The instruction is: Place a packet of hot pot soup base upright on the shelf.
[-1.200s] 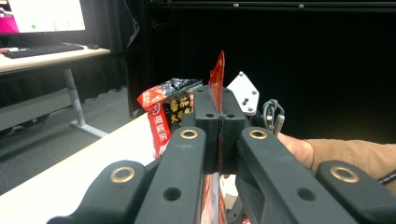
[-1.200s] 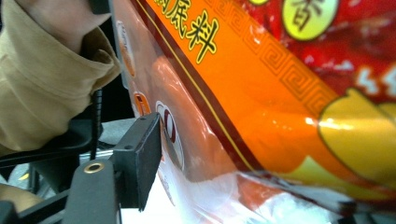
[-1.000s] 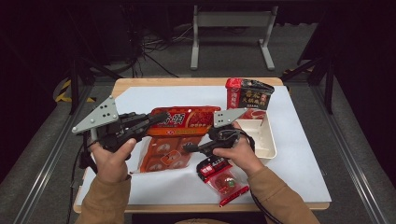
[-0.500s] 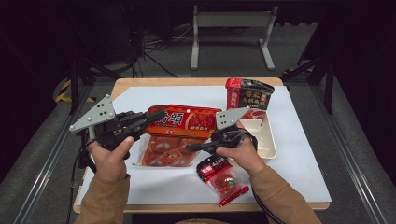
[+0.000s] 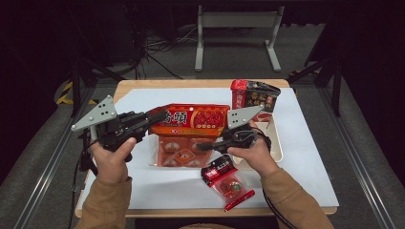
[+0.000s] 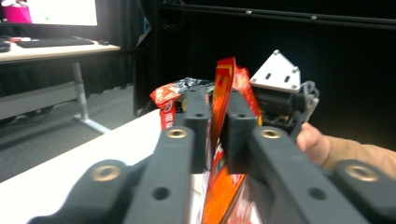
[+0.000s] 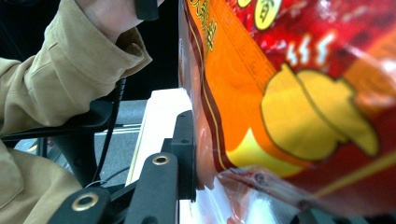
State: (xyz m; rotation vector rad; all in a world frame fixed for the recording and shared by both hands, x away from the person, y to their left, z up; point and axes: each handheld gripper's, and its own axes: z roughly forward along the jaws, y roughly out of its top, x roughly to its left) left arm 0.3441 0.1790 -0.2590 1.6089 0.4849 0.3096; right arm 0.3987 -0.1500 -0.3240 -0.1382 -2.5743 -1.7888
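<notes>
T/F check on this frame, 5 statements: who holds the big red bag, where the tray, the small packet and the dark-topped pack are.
1. The left gripper clamps the edge of the large red bag. True.
2. The right gripper hangs free of the bag. False: its jaws are shut on the bag's lower part.
3. The beige tray is on the person's left. False: it lies at the right.
4. The small red packet lies flat on the white sheet. True.
5. The red and black pack stands at the near edge. False: far right.

A dark-and-red box (image 5: 253, 98) stands behind a beige tray (image 5: 276, 143); a small red packet (image 5: 224, 175) lies nearer.
</notes>
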